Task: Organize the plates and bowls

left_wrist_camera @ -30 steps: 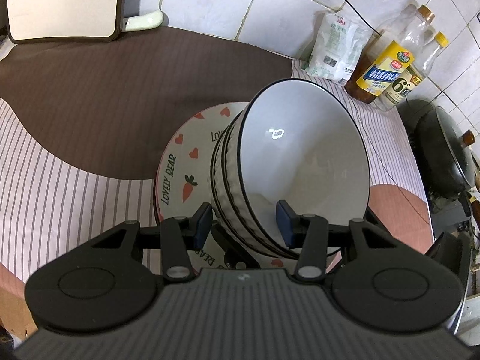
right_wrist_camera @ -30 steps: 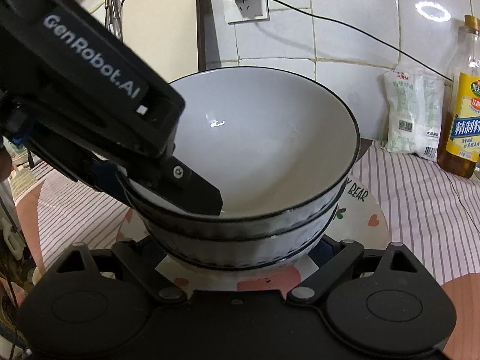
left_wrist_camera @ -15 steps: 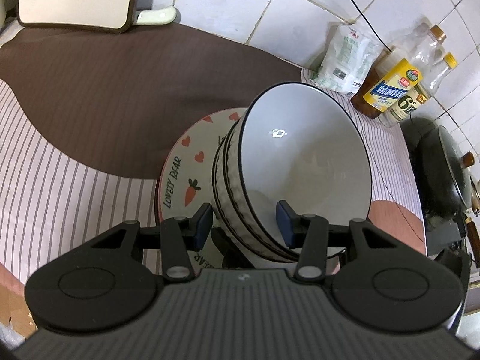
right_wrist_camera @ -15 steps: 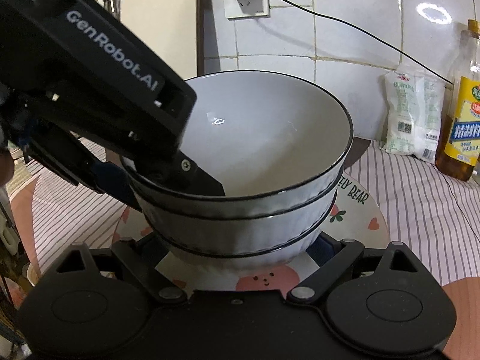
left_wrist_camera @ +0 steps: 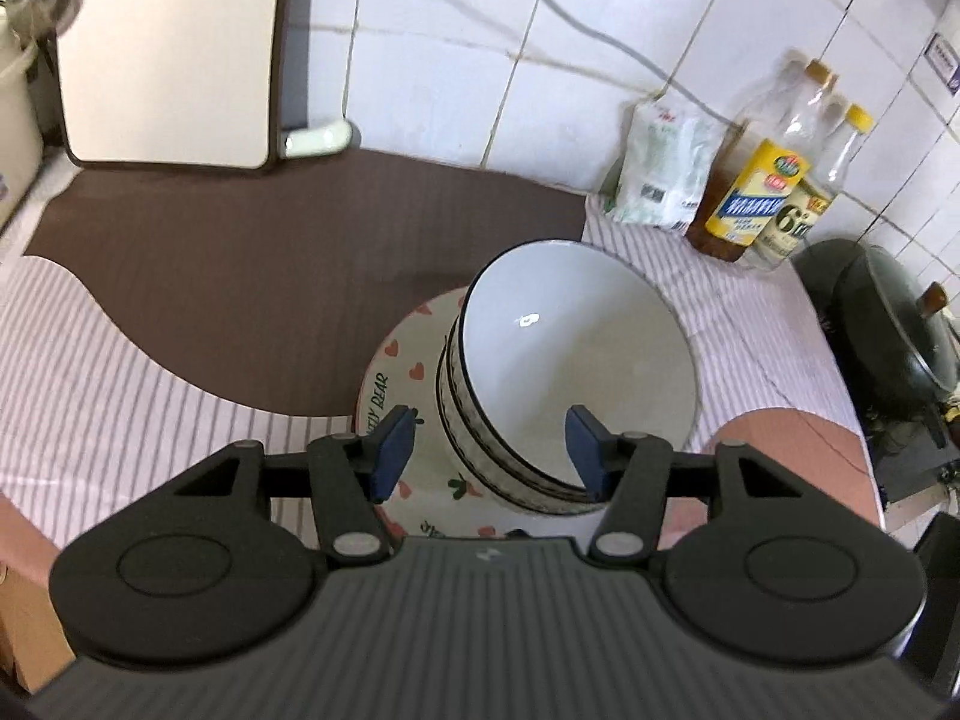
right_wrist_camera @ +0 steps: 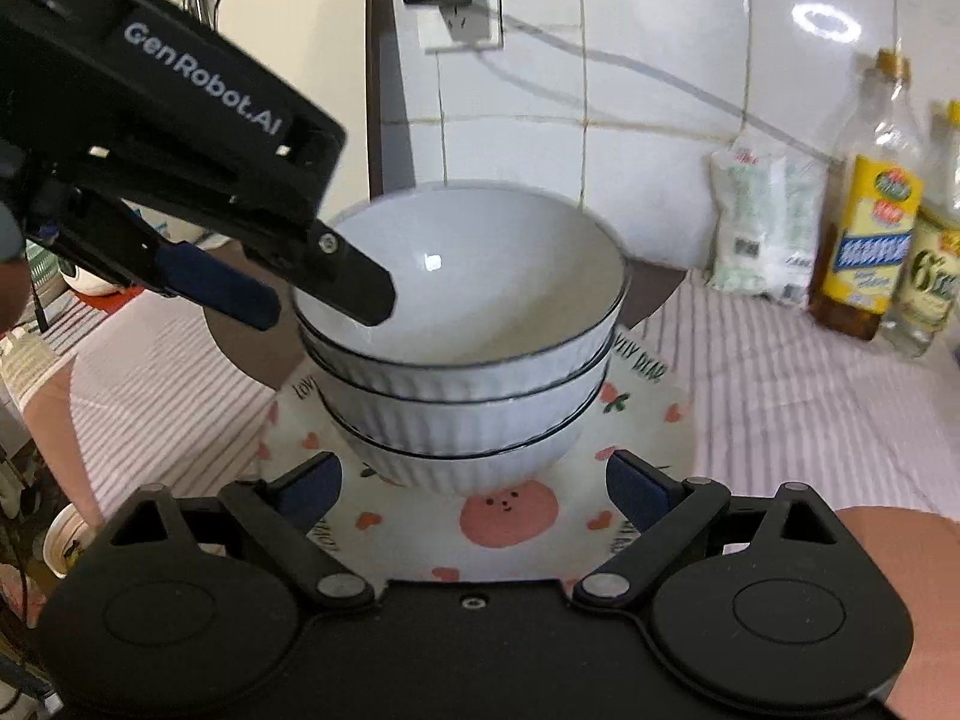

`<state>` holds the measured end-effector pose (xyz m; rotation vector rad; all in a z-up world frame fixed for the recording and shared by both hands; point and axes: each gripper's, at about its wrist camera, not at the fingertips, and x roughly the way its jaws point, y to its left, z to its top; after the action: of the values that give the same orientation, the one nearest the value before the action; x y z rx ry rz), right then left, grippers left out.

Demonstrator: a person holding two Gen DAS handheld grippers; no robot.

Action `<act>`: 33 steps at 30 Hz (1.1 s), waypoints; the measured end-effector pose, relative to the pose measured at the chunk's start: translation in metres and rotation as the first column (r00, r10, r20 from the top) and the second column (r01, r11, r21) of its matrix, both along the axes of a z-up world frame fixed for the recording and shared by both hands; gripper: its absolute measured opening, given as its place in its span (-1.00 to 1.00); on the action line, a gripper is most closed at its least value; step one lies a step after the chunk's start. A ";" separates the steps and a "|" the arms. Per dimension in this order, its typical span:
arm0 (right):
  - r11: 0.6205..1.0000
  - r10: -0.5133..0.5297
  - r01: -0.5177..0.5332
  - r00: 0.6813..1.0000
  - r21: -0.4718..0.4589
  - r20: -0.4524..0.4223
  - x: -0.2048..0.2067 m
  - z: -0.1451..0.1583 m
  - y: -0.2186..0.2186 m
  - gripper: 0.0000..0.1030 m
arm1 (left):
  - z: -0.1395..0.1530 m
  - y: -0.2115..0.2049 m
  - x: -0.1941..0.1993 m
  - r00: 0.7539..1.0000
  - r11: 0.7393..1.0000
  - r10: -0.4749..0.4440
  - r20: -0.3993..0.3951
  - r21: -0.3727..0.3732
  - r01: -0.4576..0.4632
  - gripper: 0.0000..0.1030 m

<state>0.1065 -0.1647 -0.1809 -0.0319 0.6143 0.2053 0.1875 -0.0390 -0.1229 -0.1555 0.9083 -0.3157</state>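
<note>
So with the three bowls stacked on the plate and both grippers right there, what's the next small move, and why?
Probably back the left gripper up and clear. Its jaws are opening, pads off the bowl stack, which sits nested on the heart-print plate. The right gripper is open too, so nothing needs holding.

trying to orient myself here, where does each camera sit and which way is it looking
Left wrist: on the left gripper, angled down at the bowl stack on the plate; its own opening fingers show.
Right wrist: on the right gripper, lower, facing the tiled wall; the left gripper enters from the left.
Shared: bowls, plate, oil bottle.
</note>
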 end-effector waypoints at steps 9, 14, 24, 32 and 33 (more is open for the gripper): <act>0.987 -0.156 0.153 0.984 0.050 0.081 -0.039 0.056 -0.031 0.88 | 0.053 0.017 -0.056 0.991 0.999 0.022 0.132 0.041 -0.027 0.27; 0.986 -0.162 0.157 0.979 0.055 0.123 -0.066 0.085 -0.043 0.89 | 0.072 0.027 -0.091 0.983 0.996 0.033 0.182 0.071 -0.046 0.36; 0.975 -0.223 0.222 0.972 0.022 0.068 -0.103 0.111 -0.051 0.89 | 0.084 0.032 -0.140 0.966 0.989 0.050 0.252 0.126 -0.084 0.78; 0.959 -0.275 0.278 0.960 -0.064 0.047 -0.130 0.120 -0.040 1.00 | 0.075 0.043 -0.170 0.958 0.980 0.107 0.267 0.133 -0.147 0.92; 0.960 -0.272 0.274 0.961 -0.052 0.042 -0.133 0.121 -0.041 1.00 | 0.074 0.044 -0.173 0.956 0.978 0.114 0.270 0.138 -0.156 0.92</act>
<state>-0.0263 -0.2054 -0.0601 -0.0055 0.5837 -0.0804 0.0143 0.0045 -0.0492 -0.0276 0.6535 -0.1307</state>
